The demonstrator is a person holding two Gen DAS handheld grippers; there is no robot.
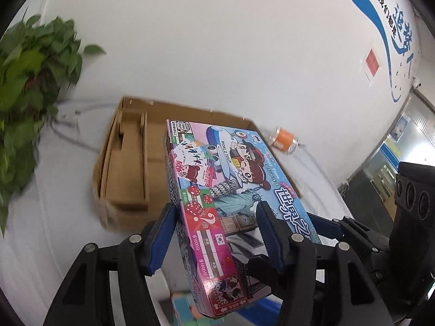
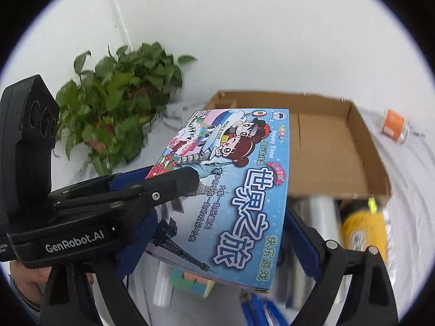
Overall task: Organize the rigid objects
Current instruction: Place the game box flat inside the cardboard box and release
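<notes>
A colourful board game box (image 1: 228, 190) with cartoon children and blue Chinese lettering is held in the air above the table. My left gripper (image 1: 214, 233) is shut on its near end, one blue pad on each face. The box also shows in the right wrist view (image 2: 239, 184), with the left gripper (image 2: 174, 182) clamped on its left edge. My right gripper (image 2: 217, 247) is open; the box's near end lies between its fingers, and I cannot tell if they touch it. An open cardboard box (image 1: 130, 163) lies behind, also in the right wrist view (image 2: 326, 146).
A green potted plant (image 2: 119, 95) stands at the back left. An orange-labelled jar (image 2: 394, 126) lies right of the cardboard box. Under the game box lie a pastel cube (image 2: 190, 282), clear rolls (image 2: 315, 212), a yellow item (image 2: 364, 231) and blue objects (image 2: 261, 312). The table has a white cloth.
</notes>
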